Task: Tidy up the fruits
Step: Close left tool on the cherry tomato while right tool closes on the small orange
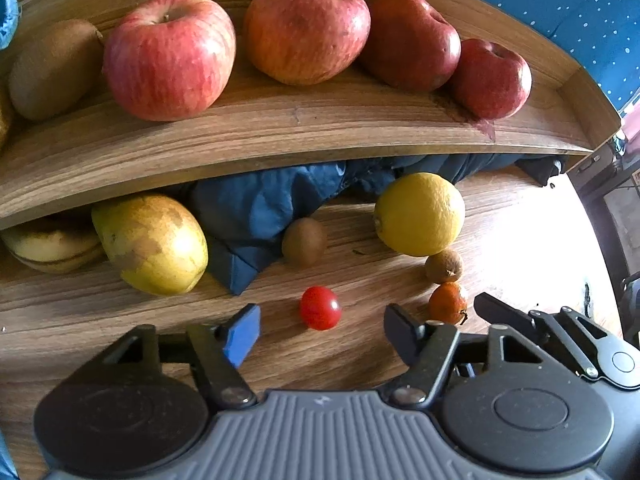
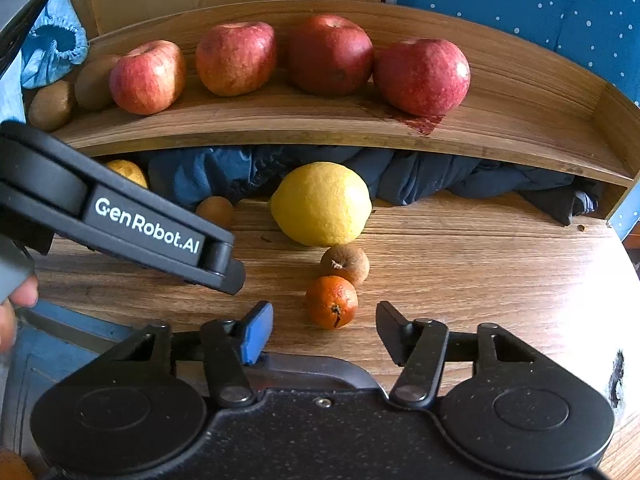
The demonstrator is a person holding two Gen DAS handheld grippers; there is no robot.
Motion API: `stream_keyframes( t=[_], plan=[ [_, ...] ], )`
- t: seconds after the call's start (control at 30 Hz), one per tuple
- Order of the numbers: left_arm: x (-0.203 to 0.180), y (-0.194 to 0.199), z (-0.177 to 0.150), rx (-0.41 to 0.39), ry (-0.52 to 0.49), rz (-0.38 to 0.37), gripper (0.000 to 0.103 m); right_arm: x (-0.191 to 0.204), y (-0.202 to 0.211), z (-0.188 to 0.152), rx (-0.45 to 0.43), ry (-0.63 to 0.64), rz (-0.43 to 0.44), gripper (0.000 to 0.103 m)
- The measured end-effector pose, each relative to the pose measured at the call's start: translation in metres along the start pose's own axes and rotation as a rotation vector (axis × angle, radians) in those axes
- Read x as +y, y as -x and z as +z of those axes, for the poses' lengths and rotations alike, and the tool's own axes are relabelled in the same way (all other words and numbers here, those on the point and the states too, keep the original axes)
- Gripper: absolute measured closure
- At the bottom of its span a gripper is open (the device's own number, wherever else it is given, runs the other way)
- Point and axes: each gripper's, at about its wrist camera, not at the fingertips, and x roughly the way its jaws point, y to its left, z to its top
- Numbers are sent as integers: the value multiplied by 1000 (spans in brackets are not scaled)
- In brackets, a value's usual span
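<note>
On the wooden tabletop (image 1: 120,312), just ahead of the left gripper (image 1: 320,332), sits a small red cherry tomato (image 1: 320,307), right in line with the gap between its spread, empty fingers. Only the left wrist view shows that tomato; in the right wrist view the left gripper's black body (image 2: 120,216) lies across that spot. The right gripper (image 2: 325,330) is spread wide too, holding nothing, with a small wrinkled orange mandarin (image 2: 331,302) sitting just ahead of its gap. Behind the mandarin, a dried brown round fruit (image 2: 345,264) almost touches it, then a big yellow lemon (image 2: 321,203). Up on the curved wooden shelf (image 2: 280,124) stand four red apples (image 2: 236,58) in a row, with brown kiwis (image 2: 52,105) at the left end. The left view alone gives a yellow-green pear (image 1: 154,244) and a pale sliced-looking fruit (image 1: 50,246) half hidden under the shelf, plus a lone kiwi (image 1: 304,241) beside crumpled blue cloth (image 1: 256,216). A fingertip (image 2: 24,292) peeks in at the right view's left edge, blurred.
</note>
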Motion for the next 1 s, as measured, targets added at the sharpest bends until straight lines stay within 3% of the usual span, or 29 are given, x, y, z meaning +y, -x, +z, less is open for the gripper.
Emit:
stream_keyframes(
  t=[0.27,0.5,0.83,1.0],
  plan=[
    [2,-2,0,-2,9,-11,48,-2,-3,1,7,-5,-5,58],
    [2,-3,1,-5,19,-17,53,-1,-5,2,11,-5,-3,61],
    [5,-2,2,-12,43,-19,69,-1,-5,3,8,-5,-5,72],
    [6,-1,1,-10,44,-23,76,0,-4,3,7,-5,-3,72]
  ],
)
